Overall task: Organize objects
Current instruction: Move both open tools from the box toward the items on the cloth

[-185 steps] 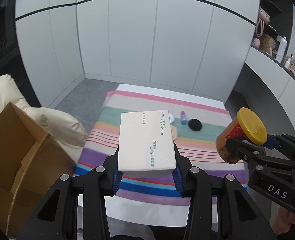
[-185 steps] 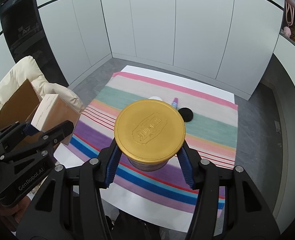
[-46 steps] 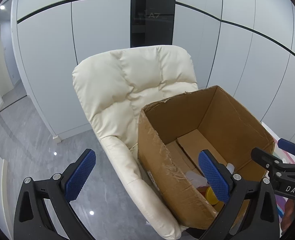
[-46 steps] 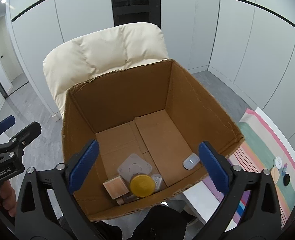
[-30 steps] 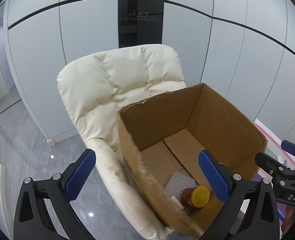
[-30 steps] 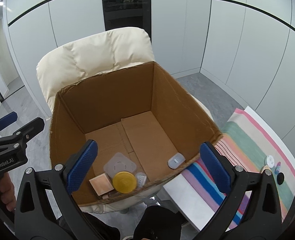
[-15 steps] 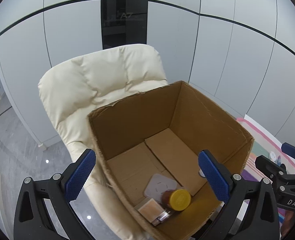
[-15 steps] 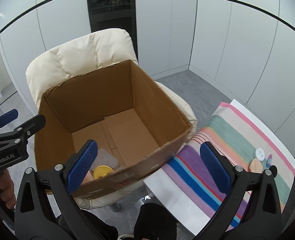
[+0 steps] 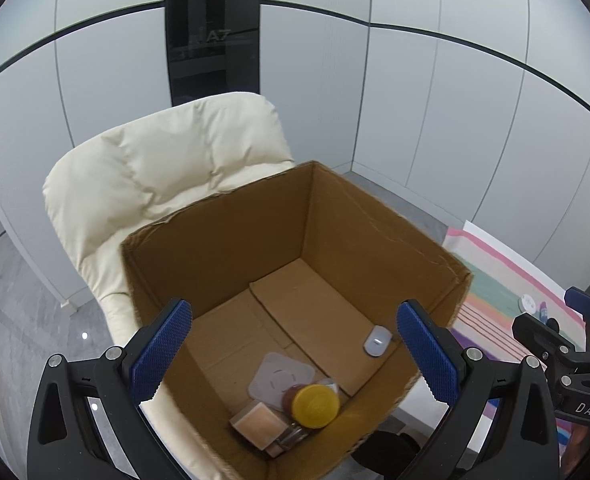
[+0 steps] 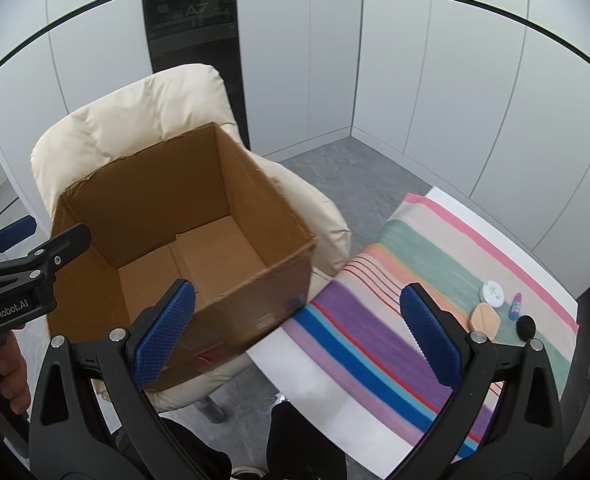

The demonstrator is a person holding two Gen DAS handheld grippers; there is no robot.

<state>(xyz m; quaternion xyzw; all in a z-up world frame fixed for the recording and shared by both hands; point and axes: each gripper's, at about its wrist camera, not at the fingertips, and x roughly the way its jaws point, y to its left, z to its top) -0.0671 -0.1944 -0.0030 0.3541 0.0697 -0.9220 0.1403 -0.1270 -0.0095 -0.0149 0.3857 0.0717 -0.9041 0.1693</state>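
An open cardboard box (image 9: 335, 216) sits on a cream armchair (image 9: 167, 160); it also shows in the right wrist view (image 10: 143, 200). Inside lie a yellow-lidded can (image 9: 315, 406), a tan box (image 9: 259, 426), a flat grey pad (image 9: 281, 376) and a small white mouse-like item (image 9: 377, 340). My left gripper (image 9: 293, 354) is open and empty above the box. My right gripper (image 10: 293, 328) is open and empty, between box and table. On the striped cloth (image 10: 415, 280) lie a white round tin (image 10: 491, 293), a peach sponge (image 10: 483, 319), a small purple bottle (image 10: 515, 306) and a black puff (image 10: 526, 325).
The striped cloth covers a white table (image 10: 335, 392) right of the armchair. White wall panels (image 10: 415, 80) and a dark recess (image 10: 193, 40) stand behind. Grey floor (image 10: 335, 160) lies between chair and wall.
Both grippers, which held the white box and the can 6 s ago, are now open and empty; those items lie in the box. Both views have swung right, toward the table.
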